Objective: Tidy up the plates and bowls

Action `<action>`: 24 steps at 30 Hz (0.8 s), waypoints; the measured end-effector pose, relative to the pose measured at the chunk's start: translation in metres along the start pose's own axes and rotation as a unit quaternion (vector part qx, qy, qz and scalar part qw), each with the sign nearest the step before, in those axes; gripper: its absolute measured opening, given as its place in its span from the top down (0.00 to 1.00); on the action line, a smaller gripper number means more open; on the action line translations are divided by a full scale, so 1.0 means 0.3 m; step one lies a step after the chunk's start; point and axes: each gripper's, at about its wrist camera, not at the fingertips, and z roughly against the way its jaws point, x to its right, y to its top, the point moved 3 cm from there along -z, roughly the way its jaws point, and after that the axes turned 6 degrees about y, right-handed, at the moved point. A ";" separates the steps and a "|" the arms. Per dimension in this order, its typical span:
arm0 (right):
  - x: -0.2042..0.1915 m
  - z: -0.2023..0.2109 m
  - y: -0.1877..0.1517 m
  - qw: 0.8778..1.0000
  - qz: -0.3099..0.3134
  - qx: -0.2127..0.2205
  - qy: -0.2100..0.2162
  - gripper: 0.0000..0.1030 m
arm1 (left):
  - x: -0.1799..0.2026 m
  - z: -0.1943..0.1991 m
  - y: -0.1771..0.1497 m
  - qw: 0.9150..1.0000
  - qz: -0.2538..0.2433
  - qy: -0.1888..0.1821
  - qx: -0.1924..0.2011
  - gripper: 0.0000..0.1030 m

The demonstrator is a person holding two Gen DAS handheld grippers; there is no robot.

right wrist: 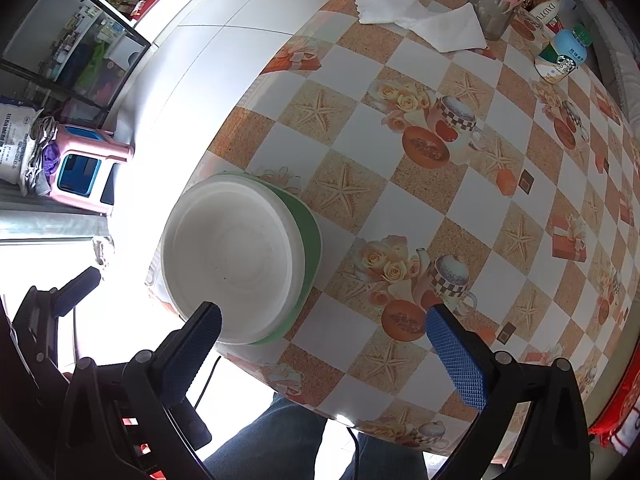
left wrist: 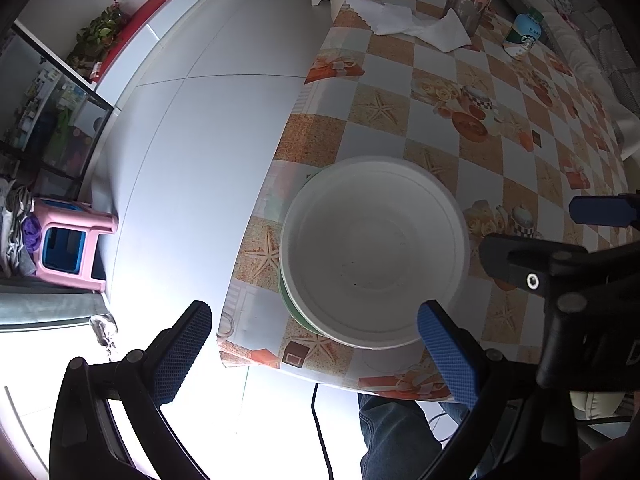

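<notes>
My left fingers (left wrist: 316, 354) spread wide, empty, hovering above counter (left wrist: 500, 168) corner. My right fingers (right wrist: 324, 354) likewise apart, holding nothing. White bowl (left wrist: 374, 252) just ahead, between left tips, nested in green bowl (right wrist: 310, 232), upright, near counter edge. Bottle (right wrist: 562, 56) far back.

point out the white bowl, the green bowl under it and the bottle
white bowl (left wrist: 374, 256): left wrist view, on its inner floor
green bowl (right wrist: 310, 236): right wrist view, on its outer wall beside the white bowl
bottle (right wrist: 560, 58): right wrist view, on its label
</notes>
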 end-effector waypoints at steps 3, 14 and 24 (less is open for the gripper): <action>0.000 0.001 0.000 1.000 -0.001 0.000 0.000 0.00 | 0.004 -0.001 0.000 1.000 -0.003 0.000 -0.001 0.00; 0.003 -0.010 -0.006 1.000 0.002 -0.005 0.001 0.00 | 0.015 -0.002 0.002 1.000 -0.008 0.002 -0.001 0.00; 0.003 -0.016 -0.006 1.000 0.010 -0.008 0.003 0.00 | 0.011 -0.016 0.003 1.000 -0.003 0.008 -0.010 0.00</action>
